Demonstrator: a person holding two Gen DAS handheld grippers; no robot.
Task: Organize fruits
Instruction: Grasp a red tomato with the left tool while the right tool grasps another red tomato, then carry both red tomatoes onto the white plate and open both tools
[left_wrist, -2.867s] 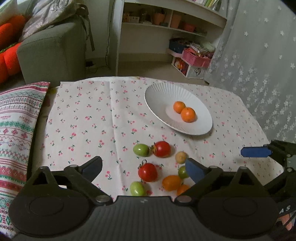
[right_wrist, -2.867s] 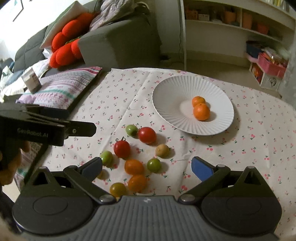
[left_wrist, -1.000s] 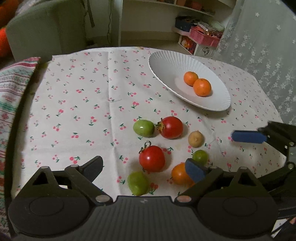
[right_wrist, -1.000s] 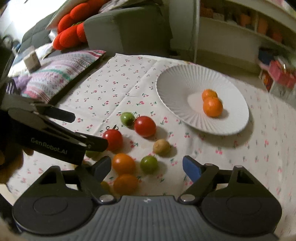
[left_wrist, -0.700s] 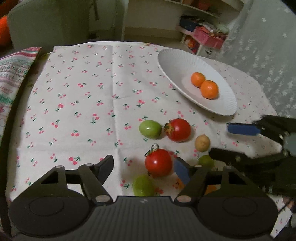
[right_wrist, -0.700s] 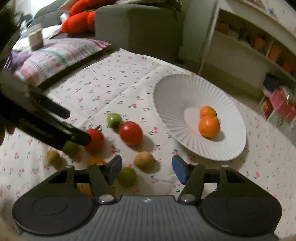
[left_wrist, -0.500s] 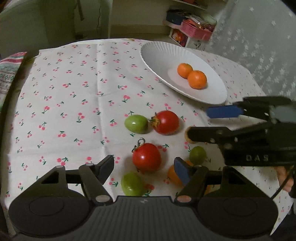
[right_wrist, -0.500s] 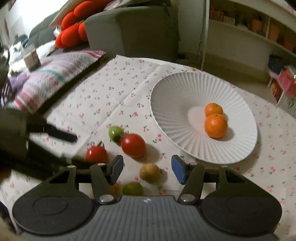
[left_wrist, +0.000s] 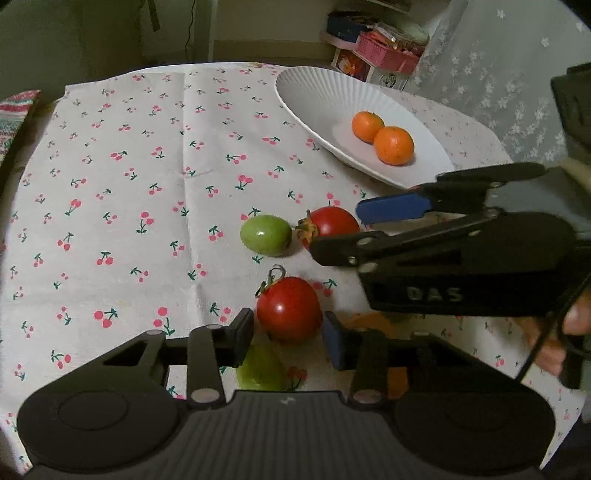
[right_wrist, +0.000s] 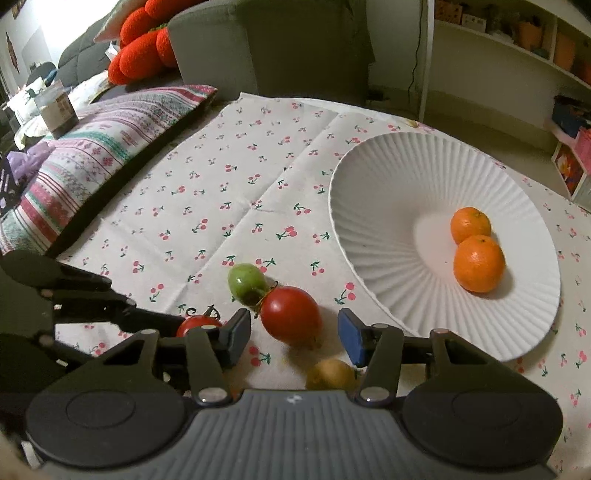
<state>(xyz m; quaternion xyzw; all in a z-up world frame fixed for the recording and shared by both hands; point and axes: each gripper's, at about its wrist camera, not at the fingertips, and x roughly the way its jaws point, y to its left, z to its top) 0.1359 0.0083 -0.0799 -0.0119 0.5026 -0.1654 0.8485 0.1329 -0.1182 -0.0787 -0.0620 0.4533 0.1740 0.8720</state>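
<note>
1. The left gripper (left_wrist: 288, 334) brackets a round red tomato with a curled green stalk (left_wrist: 289, 313) on the white cherry-print tablecloth (left_wrist: 147, 155). Its jaws have just been closing, with the tomato between them. A sliver of gap shows on each side, so I judge the pads are not yet pressing.

2. The right gripper (right_wrist: 294, 334) reaches toward a second red tomato with a dry calyx (right_wrist: 291, 315), which lies against a small green tomato (right_wrist: 246, 282). Its jaws have also just been closing. This tomato sits just ahead of the fingertips, not held, and the jaws stand apart.

3. The ribbed white plate (right_wrist: 388, 184) lies beyond the loose fruit and already holds two orange tangerines (right_wrist: 478, 263). It looks like the likely place to set the fruit, though that is my judgement.

4. Other pieces stay on the cloth: a small tan fruit (right_wrist: 331, 374) under the right gripper, and a second green tomato (left_wrist: 260, 365) and an orange fruit (left_wrist: 369, 321) partly hidden behind the left gripper.

5. Handling, as I judge it: a ripe tomato is light, smooth-skinned and soft, so it bruises or splits under a hard squeeze and can slip out of a loose one.

6. The pads should meet the widest part across the middle, clear of the stalk, and close only until the fruit stops rolling.
</note>
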